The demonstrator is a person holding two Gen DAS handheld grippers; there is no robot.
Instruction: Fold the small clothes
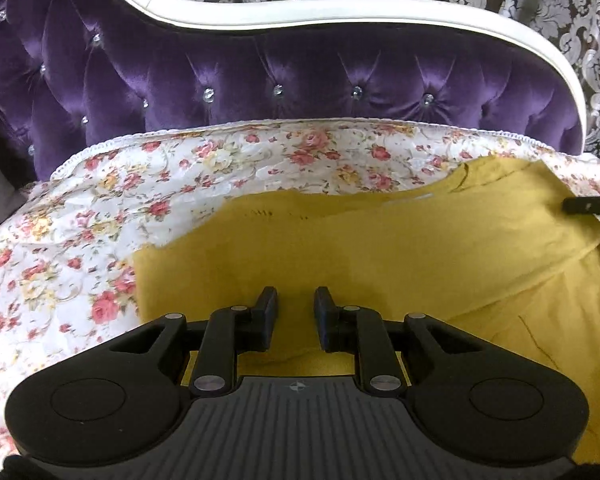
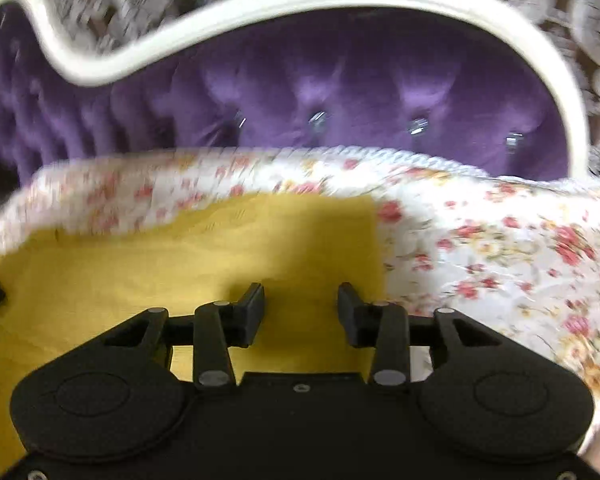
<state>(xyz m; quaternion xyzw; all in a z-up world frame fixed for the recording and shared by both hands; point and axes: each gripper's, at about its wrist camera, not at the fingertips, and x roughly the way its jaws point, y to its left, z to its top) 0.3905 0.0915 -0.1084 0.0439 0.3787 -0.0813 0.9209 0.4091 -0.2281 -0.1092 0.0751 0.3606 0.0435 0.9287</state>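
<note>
Left tongs (image 1: 296,300): black two-finger tool, jaws parted narrowly with a clear gap, nothing clamped; poised over the near left part of the garment. Right tongs (image 2: 300,294): same make, jaws parted wider, released, nothing between the pads; poised over the garment's right edge. The right wrist view is blurred.

Bed: purple tufted velvet headboard (image 1: 260,76) with crystal buttons and a curved white frame; patterned damask wall behind.

Cover: white quilted bedspread (image 1: 80,216) printed with pink and yellow roses, spread over the mattress.

Garment: mustard-yellow knit cloth, small (image 1: 340,248). It lies flat on the bedspread, near the foot of the headboard, between the two tongs. A layer appears doubled over on the right side, its edge running diagonally (image 1: 540,276). Long axis: side to side across the bed, roughly parallel to the headboard. Which end is the neck or hem cannot be told.

Progress, judged: at least one fold seems laid; neither tool grips the cloth, so a further fold is probably left to take up.
</note>
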